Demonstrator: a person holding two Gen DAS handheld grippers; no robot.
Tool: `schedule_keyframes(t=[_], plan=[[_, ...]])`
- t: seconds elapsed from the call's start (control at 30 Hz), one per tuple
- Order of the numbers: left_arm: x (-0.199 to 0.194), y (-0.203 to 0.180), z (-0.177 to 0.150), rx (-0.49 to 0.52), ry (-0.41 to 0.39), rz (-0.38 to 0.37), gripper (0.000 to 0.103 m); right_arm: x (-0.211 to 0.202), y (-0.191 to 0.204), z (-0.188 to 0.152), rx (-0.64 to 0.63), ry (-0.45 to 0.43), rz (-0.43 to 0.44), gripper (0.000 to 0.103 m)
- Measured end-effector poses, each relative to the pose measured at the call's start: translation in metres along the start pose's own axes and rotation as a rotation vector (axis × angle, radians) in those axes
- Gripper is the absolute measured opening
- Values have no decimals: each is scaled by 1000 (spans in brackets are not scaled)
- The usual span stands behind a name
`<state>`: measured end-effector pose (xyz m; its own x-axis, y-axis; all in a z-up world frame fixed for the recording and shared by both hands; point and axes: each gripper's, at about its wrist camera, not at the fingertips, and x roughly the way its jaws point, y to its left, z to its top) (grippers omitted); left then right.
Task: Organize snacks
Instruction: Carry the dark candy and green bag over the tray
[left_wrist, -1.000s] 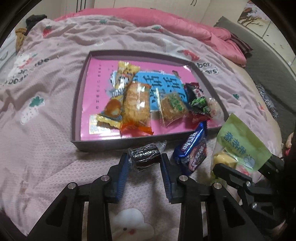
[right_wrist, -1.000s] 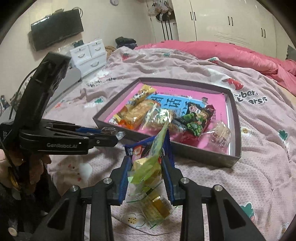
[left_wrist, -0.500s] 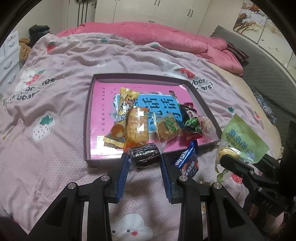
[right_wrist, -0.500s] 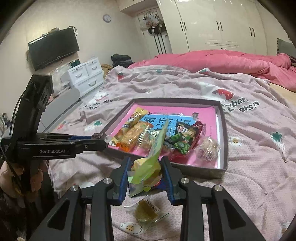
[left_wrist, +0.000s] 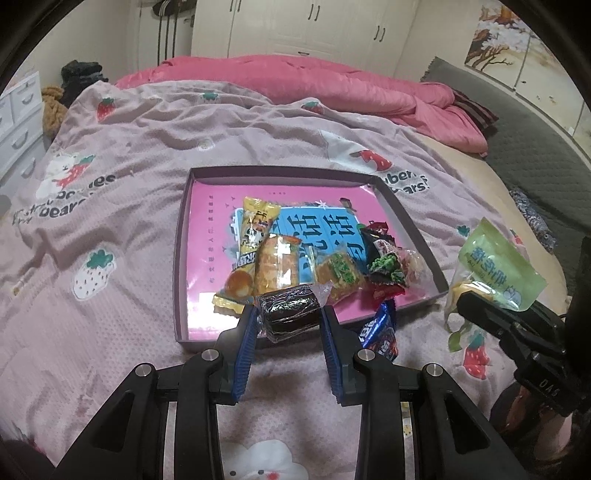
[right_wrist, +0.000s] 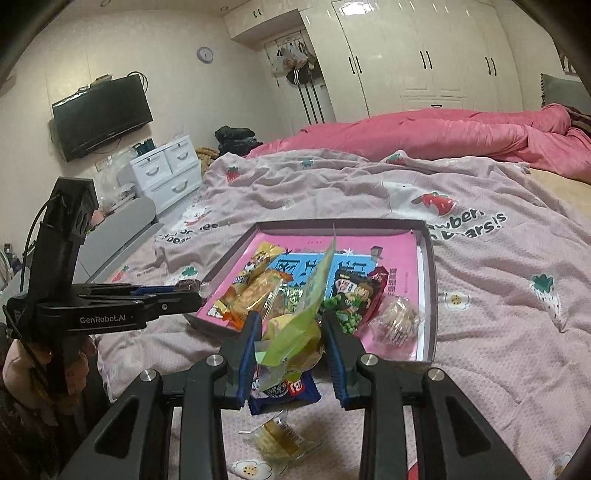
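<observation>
**Place Both Snacks in the Tray**

Your left tool (left_wrist: 289, 320) grips the dark cake roll (left_wrist: 290, 313) above the tray's (left_wrist: 182, 258) near rim. Your right tool (right_wrist: 291, 341) grips the green packet (right_wrist: 295, 332). Carry each over a bare pink area, lower, then release.

Snack packets (left_wrist: 295, 266) lie in the tray (left_wrist: 181, 258) on the bedspread (left_wrist: 110, 221).
</observation>
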<state>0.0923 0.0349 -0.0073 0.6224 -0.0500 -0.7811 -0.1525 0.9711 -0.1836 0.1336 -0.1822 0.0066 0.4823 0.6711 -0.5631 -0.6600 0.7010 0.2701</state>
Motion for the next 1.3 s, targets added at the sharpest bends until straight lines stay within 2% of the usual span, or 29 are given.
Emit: schedule_keyframes(t=[0.53, 0.87, 1.3], plan=[[24, -4, 16, 2, 4, 9, 35, 9, -14, 15, 24, -26, -8, 34], [50, -16, 15, 36, 35, -1, 35, 29, -22, 19, 36, 6, 7, 34], [74, -15, 16, 63, 46, 9, 35, 62, -16, 21, -35, 52, 25, 34]])
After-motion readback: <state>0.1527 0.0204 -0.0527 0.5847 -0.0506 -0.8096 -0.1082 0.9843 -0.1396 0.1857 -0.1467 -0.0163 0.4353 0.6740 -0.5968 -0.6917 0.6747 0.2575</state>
